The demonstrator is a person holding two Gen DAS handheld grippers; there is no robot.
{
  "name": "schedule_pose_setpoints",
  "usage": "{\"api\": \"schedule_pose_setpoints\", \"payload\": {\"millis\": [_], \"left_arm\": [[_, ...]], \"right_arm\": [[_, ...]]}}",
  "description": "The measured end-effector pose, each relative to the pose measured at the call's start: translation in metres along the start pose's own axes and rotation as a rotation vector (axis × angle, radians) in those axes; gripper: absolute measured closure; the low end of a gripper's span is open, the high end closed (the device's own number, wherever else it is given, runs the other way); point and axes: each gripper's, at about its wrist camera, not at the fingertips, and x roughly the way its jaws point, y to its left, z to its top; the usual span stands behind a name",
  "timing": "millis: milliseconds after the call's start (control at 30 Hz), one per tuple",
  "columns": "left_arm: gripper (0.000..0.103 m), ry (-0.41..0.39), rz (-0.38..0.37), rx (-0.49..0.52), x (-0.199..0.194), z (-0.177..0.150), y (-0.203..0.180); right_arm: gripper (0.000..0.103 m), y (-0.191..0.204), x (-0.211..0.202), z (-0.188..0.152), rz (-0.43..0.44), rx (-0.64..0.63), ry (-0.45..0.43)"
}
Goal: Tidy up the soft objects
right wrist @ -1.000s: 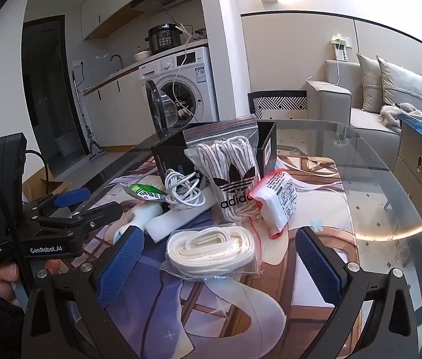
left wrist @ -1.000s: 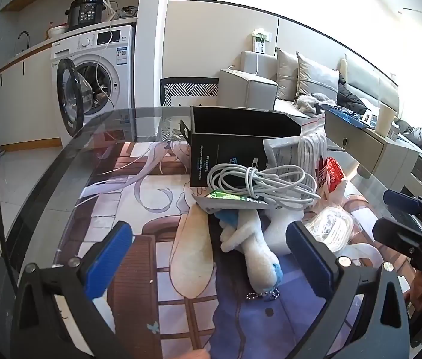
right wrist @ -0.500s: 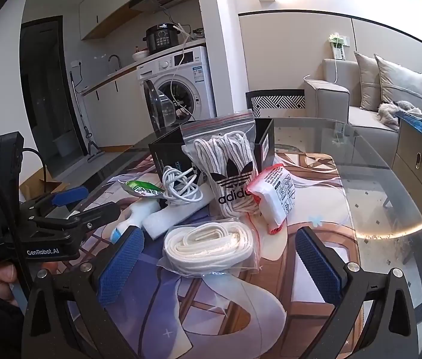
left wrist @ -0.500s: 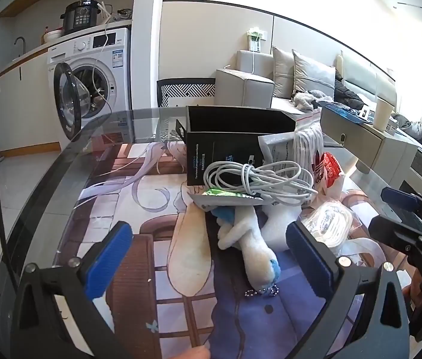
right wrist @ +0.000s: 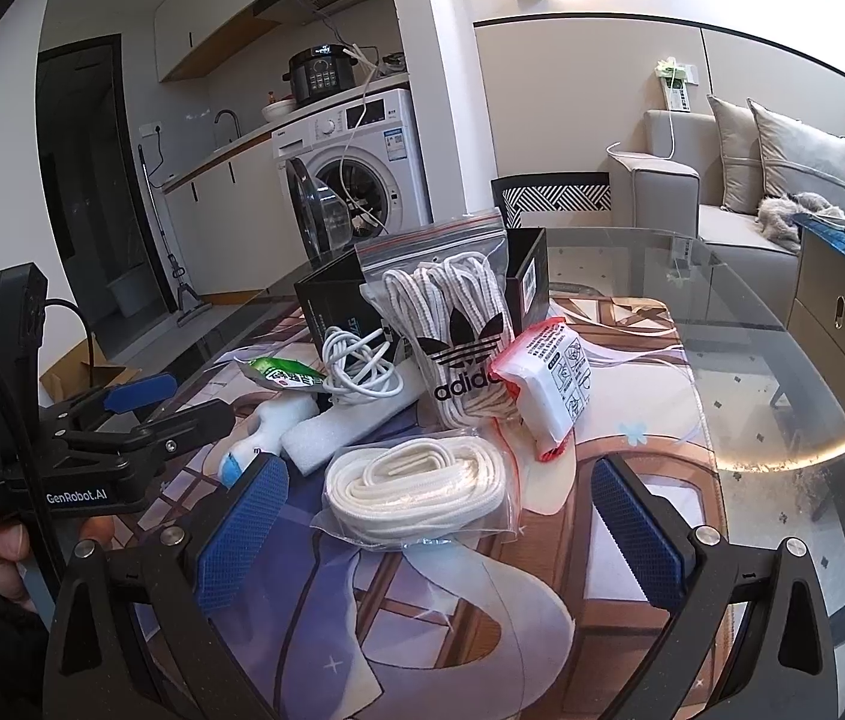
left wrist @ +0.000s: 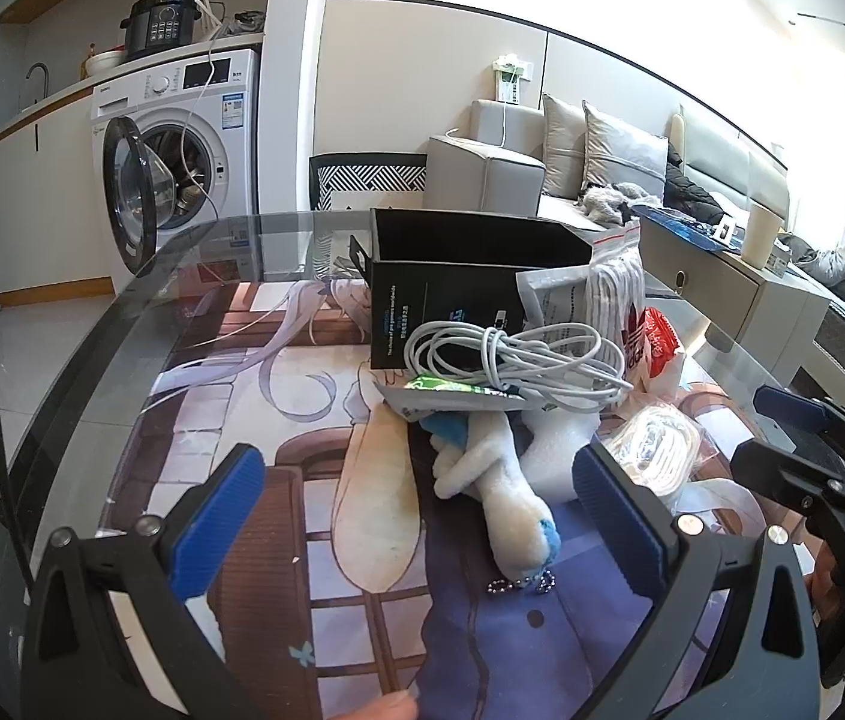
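**A:** Where are your tools right now?

**B:** Both are spread wide and grasping nothing. My left tool hovers just short of the white plush toy with the blue tip, which lies on the printed mat covering the round glass desk. My right tool faces the clear zip bag of cream-white flat laces, lying flat just ahead of its fingers.

**A:** What worries you?

**B:** The pile. The coiled white charging cable rests on a green-and-white foil packet, and that packet sits over the plush toy's upper end. If I pull the toy out, I think the packet and cable slide with it, perhaps toward the desk edge.

**A:** And on the right?

**B:** The lace bag is slick plastic and lies low. My fingers may pinch only film, so it could slip or drag. Behind it the tall zip bag of striped laces with the black trefoil logo leans against the open black cardboard box, with a red-and-white soft packet touching it. A nudge could topple both.

**A:** Anything else?

**B:** My tools are near each other; reaching together risks a clash. The white foam block lies between them too.
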Motion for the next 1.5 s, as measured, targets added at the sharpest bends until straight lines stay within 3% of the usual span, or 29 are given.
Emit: {"api": "schedule_pose_setpoints", "payload": {"millis": [1500], "left_arm": [[0.0,0.003,0.001,-0.001,-0.0003,-0.0015,0.0004]], "right_arm": [[0.0,-0.0006,0.0063,-0.003,0.006,-0.003,0.011]]}}
